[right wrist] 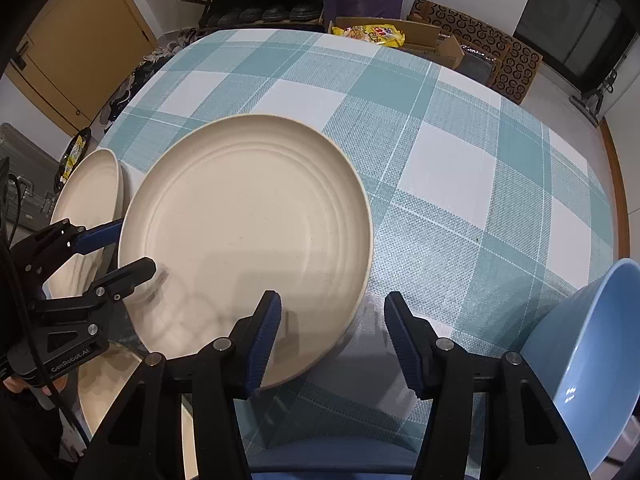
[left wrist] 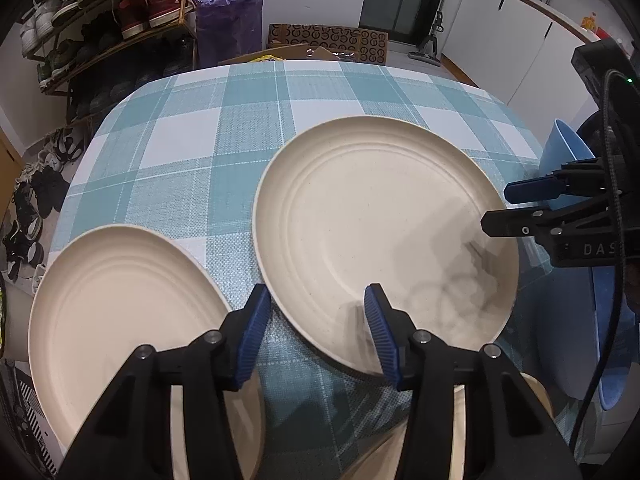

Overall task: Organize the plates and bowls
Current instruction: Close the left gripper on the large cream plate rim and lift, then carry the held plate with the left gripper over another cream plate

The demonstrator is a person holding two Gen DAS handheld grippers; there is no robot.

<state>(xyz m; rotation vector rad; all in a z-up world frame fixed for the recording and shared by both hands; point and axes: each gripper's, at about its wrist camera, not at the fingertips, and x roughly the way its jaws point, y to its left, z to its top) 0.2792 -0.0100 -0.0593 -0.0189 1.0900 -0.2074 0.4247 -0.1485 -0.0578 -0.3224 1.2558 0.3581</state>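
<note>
Cream-coloured large plate [left wrist: 384,240] lay on the checked tablecloth [left wrist: 192,152] at one o'clock of the spread left gripper [left wrist: 316,320]. From the right wrist, the spread right gripper [right wrist: 332,320] hovered empty, blue bowl [right wrist: 592,360] at three o'clock.
</note>
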